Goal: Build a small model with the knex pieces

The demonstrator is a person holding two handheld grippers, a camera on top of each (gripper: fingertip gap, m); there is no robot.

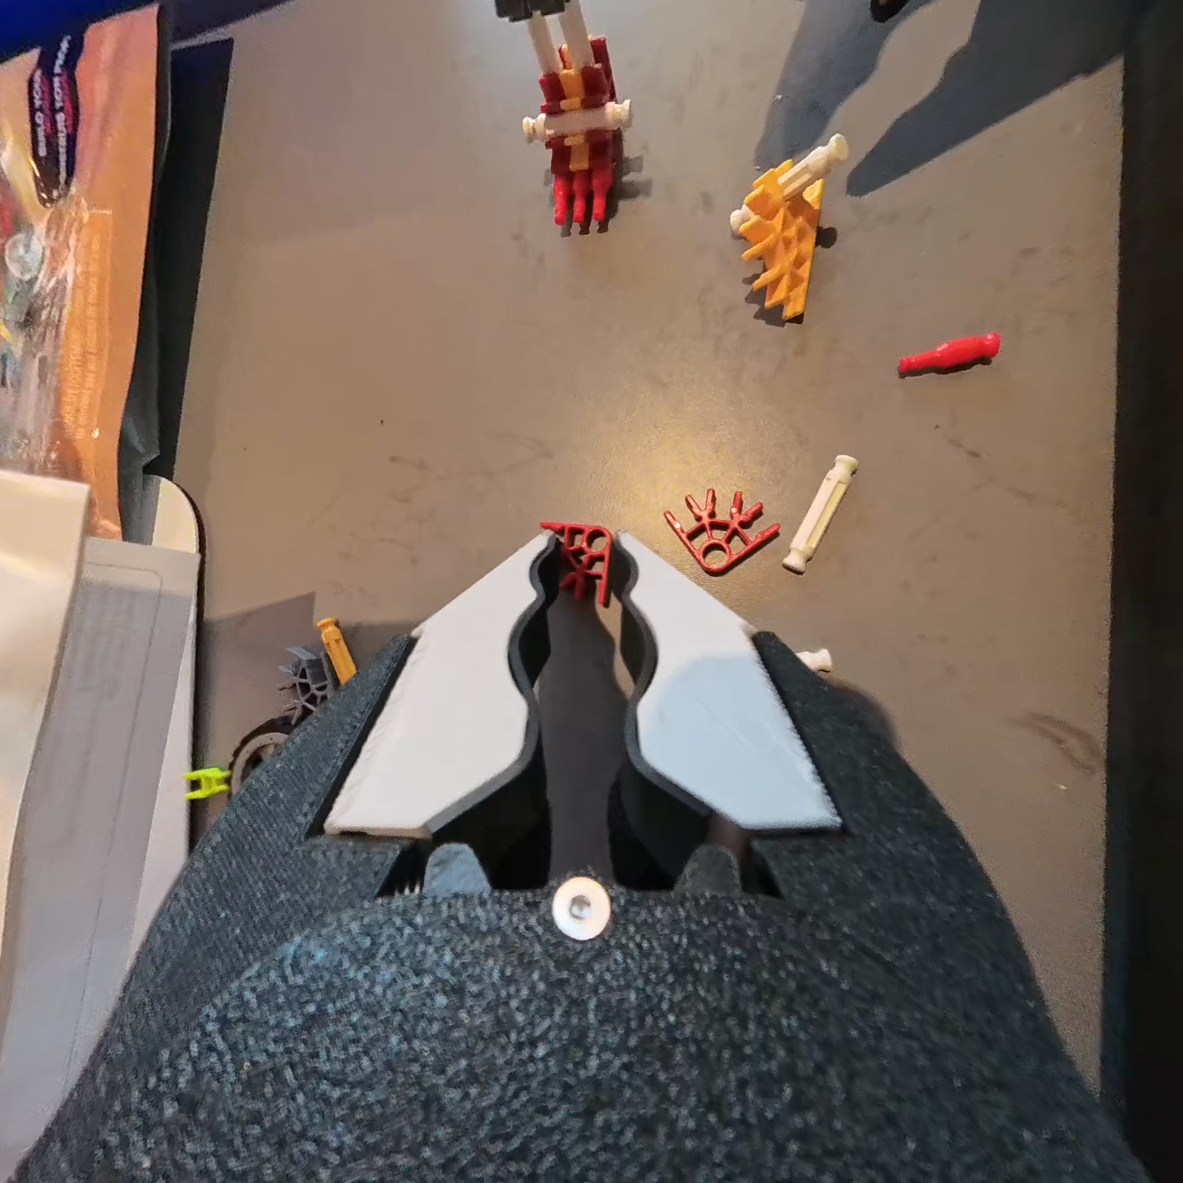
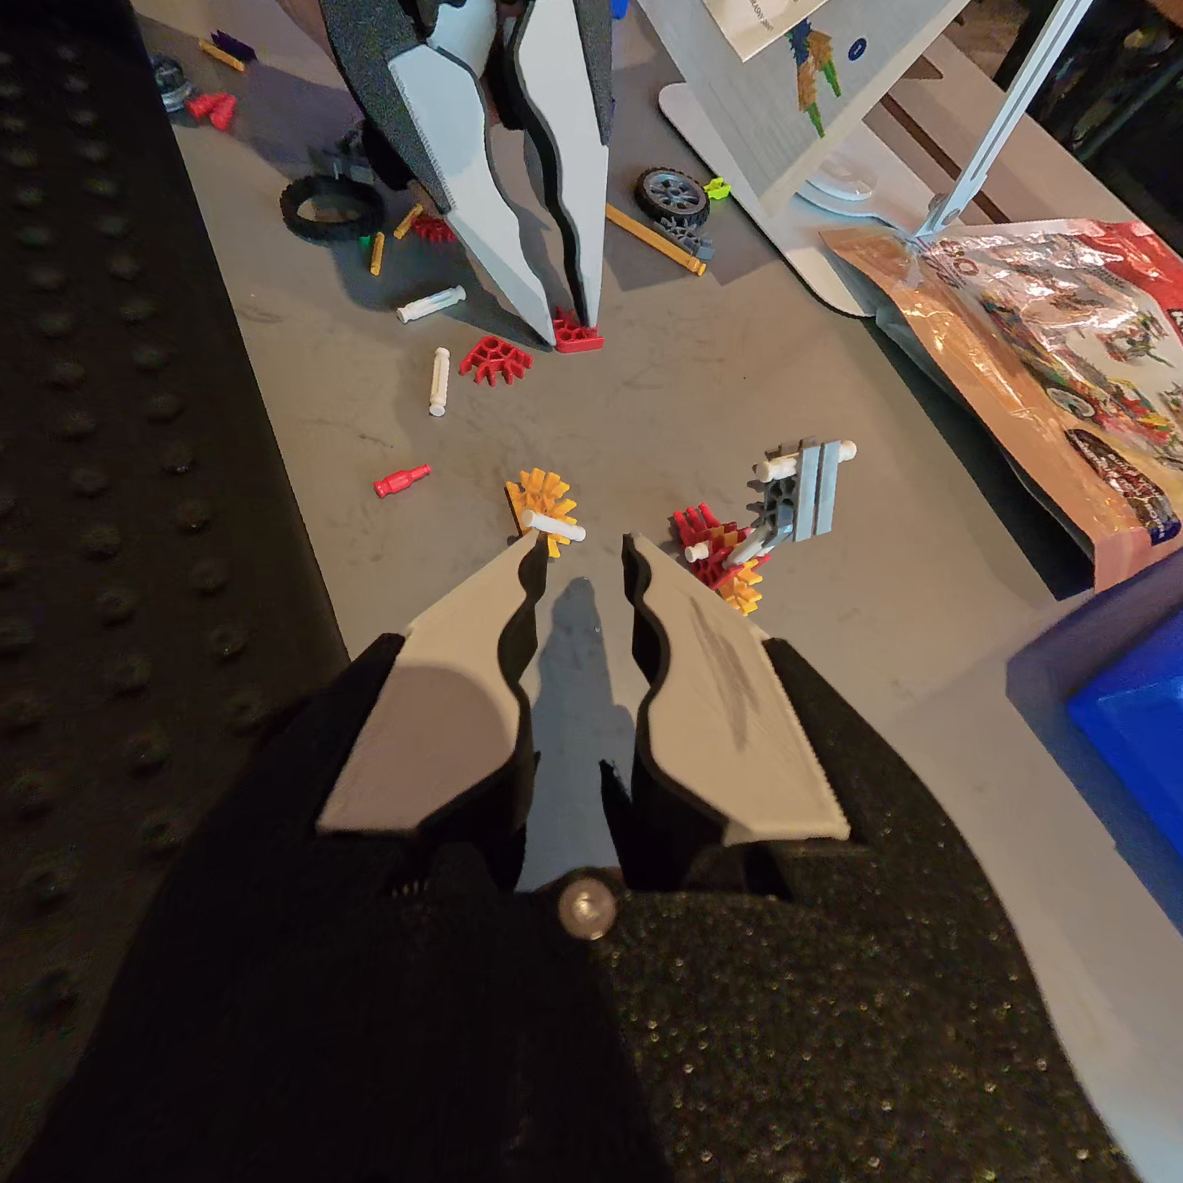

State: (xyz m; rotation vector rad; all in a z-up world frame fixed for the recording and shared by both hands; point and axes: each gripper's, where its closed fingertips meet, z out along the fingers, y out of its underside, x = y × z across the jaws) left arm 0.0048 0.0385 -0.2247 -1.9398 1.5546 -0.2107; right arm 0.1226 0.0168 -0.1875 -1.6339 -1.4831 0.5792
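My left gripper is shut on a small red connector piece at the grey table; the right wrist view shows it pinched at the fingertips, touching the table. A second red connector and a white rod lie just right of it. My right gripper is open and empty, low over the table. Its left fingertip is next to a yellow connector with a white rod. Its right finger is beside a red, yellow and grey assembly.
A loose red rod, a tyre, a wheel and yellow rods lie scattered. A printed plastic bag and a white stand sit at the right, a blue box nearer. A black studded mat borders the left. Left tips to right tips: about 12 cm. The white rod lies some 5 cm from my left tips, 11 cm from my right tips. The right camera catches it too, in the right wrist view.
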